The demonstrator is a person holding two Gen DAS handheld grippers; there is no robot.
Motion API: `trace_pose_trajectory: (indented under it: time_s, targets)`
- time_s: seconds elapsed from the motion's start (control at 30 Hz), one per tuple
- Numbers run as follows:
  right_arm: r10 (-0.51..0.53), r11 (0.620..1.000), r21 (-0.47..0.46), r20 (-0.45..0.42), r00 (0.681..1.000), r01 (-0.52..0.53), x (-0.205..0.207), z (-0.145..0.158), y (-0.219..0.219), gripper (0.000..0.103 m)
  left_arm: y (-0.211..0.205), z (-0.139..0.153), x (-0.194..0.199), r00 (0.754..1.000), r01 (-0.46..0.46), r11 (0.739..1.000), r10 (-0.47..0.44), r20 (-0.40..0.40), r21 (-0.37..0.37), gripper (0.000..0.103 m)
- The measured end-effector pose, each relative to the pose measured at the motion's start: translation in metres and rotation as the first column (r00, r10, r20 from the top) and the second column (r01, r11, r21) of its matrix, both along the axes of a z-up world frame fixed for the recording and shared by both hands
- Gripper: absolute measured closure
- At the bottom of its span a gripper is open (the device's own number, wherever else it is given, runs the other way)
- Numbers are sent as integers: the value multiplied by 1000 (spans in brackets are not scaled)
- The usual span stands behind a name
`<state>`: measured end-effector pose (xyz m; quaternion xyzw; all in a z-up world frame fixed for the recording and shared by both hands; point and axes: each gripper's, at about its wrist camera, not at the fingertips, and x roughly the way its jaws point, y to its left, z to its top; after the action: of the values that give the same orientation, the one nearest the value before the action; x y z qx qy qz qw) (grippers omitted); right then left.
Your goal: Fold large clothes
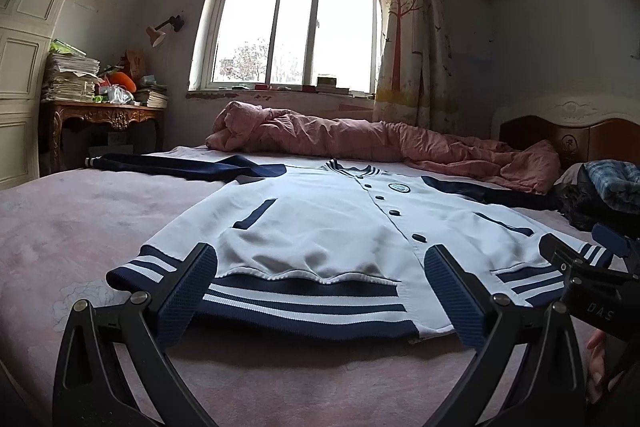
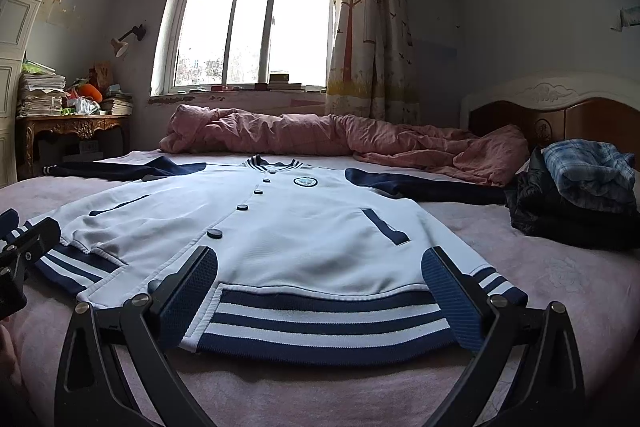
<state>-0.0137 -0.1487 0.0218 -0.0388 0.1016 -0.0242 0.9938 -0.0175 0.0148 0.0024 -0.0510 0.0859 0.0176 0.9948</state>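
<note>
Two sets of fingers, both spread wide and holding nothing: my left gripper [image 1: 320, 291] and right gripper [image 2: 320, 293] each sit low at the near edge of the bed [image 1: 60, 227], aimed at the striped hem [image 2: 320, 323] of the varsity jacket [image 1: 320, 227].

Jacket lies front-up, buttoned, spread flat on the bed, collar toward the window, navy sleeves [image 1: 180, 165] out to either side. The hem sits between each pair of fingers and just ahead of the tips; I can't tell whether any pad touches the cloth.

Risks as I judge them:
- The ribbed hem is thick and doubled. If I close shallow I may pinch only the top layer, and the front panel would peel off the back when I lift.
- Closing too low could catch the pink sheet with the hem and drag it along.
- Both grippers are near each other around the middle of the hem; lifting from there would let the outer corners sag and skew the fold.
- Sleeves are not tucked in, so folding bottom-up now would leave them trailing.
- The pile of clothes [image 2: 580, 195] lies near the right sleeve end and could snag it.
</note>
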Motion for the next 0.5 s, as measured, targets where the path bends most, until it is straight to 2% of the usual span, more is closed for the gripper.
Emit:
trace_pose_trajectory:
  time_s: [0.5]
  targets:
    - [-3,1000,0,5,1000,3,-1,0,1,0,2,-1,-3,1000,-8,1000,8,9,-7,0]
